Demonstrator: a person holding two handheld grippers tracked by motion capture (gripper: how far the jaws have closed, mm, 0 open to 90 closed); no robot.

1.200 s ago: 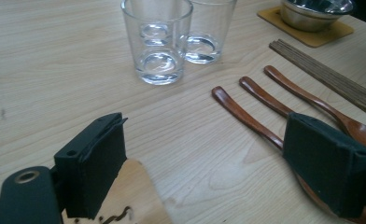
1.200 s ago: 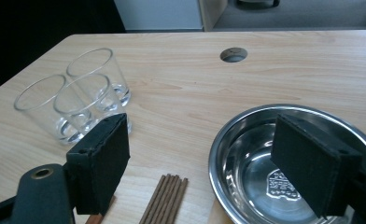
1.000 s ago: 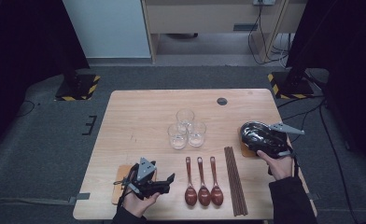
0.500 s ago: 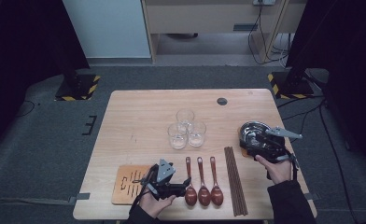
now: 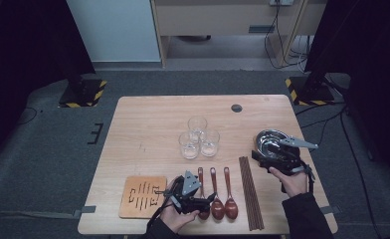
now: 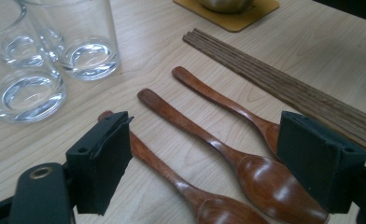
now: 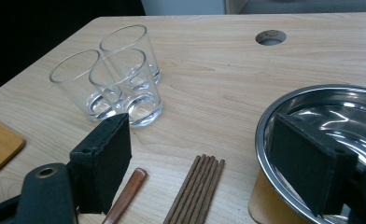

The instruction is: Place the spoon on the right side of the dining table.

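Note:
Three brown wooden spoons (image 5: 216,195) lie side by side near the front edge, bowls towards me. My left gripper (image 5: 204,203) hovers low over them. In the left gripper view its jaws (image 6: 204,140) have just been closing and still stand apart. The left spoon's handle (image 6: 146,154) runs by the left pad, and the middle spoon (image 6: 209,140) lies between the pads, untouched. My right gripper (image 5: 264,153) is open at the steel bowl (image 5: 270,141). One of its pads (image 7: 307,163) is over the bowl's inside (image 7: 358,116); the other is outside, well off the rim.
Three clear glasses (image 5: 198,137) stand clustered mid-table. A bundle of dark chopsticks (image 5: 250,191) lies right of the spoons. A slotted wooden coaster (image 5: 143,196) sits front left. The bowl rests on another coaster (image 7: 260,205). A round hole (image 5: 237,107) is near the far edge.
My left gripper has slid right, from above the slotted coaster to the spoons. The right gripper and the bowl have stayed put.

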